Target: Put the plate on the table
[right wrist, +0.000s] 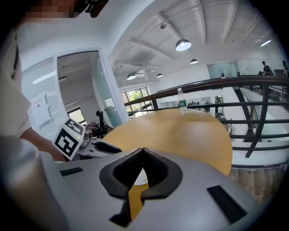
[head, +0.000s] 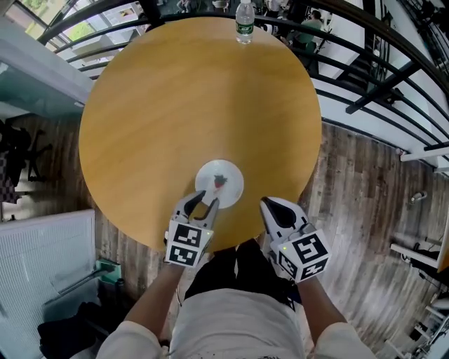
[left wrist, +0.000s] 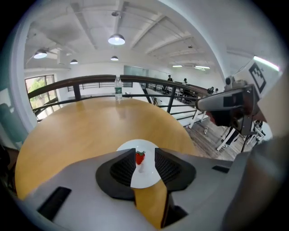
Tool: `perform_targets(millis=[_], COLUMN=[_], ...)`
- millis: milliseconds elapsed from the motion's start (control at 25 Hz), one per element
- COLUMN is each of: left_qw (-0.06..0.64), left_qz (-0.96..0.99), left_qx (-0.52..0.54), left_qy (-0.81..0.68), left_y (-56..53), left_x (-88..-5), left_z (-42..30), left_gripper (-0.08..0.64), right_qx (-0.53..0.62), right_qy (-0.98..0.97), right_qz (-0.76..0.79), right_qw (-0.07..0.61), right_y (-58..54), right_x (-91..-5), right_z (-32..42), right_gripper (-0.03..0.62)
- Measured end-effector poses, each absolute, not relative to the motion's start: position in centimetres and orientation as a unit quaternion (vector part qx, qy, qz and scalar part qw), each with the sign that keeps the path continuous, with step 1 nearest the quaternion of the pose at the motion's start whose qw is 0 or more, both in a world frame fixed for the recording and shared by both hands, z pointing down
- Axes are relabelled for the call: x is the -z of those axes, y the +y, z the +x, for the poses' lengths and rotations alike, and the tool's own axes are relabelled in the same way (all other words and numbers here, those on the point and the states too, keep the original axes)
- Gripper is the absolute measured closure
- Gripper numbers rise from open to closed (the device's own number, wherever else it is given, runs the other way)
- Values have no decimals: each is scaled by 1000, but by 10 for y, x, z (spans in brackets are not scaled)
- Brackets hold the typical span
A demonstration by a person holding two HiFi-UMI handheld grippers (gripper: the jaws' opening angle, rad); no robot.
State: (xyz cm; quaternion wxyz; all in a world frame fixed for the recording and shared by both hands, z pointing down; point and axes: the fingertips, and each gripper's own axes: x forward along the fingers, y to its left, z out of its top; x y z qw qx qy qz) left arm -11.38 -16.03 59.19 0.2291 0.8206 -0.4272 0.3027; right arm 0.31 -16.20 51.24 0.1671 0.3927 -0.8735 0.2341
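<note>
A small white plate (head: 228, 189) with a strawberry (head: 220, 181) on it lies flat on the round wooden table (head: 154, 105), near the table's front edge. My left gripper (head: 206, 200) stands open at the plate's near-left rim. In the left gripper view the plate (left wrist: 145, 173) and the strawberry (left wrist: 140, 157) show in the gap of that gripper (left wrist: 142, 151), and the pads do not press on them. My right gripper (head: 266, 203) is shut and empty, just right of the plate; its tips meet (right wrist: 143, 150) in its own view.
A clear water bottle (head: 244, 21) stands at the table's far edge. A dark metal railing (head: 365, 84) curves round behind the table, with wooden floor (head: 358, 196) to the right. A white panel (head: 42, 259) stands at the lower left.
</note>
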Motion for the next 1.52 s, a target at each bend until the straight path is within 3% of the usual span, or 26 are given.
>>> perform_targets(millis=[200,480,1080,1520], left_qw=[223,213,219,216], left_qz=[823,831,818,816], left_qx=[-247,-185,-154,-159], left_qy=[-461,-479,-509,-513], left_y=[-134,-102,-78,-83], left_x=[-526,-470,-433,-431], left_z=[-134,-128,-132,-129], left_gripper=[484,534,535,535], right_qx=[-212,-192,-191,-188], right_qy=[-887,-899,-904,-909], right_qz=[376,360,360,345], right_qw=[164,159,125,136], right_y=[-150,-131,-125,-124], right_x=[-479,-444,-404,-404], right_z=[2,-1,2,-3], right_gripper=[572,572,572,572])
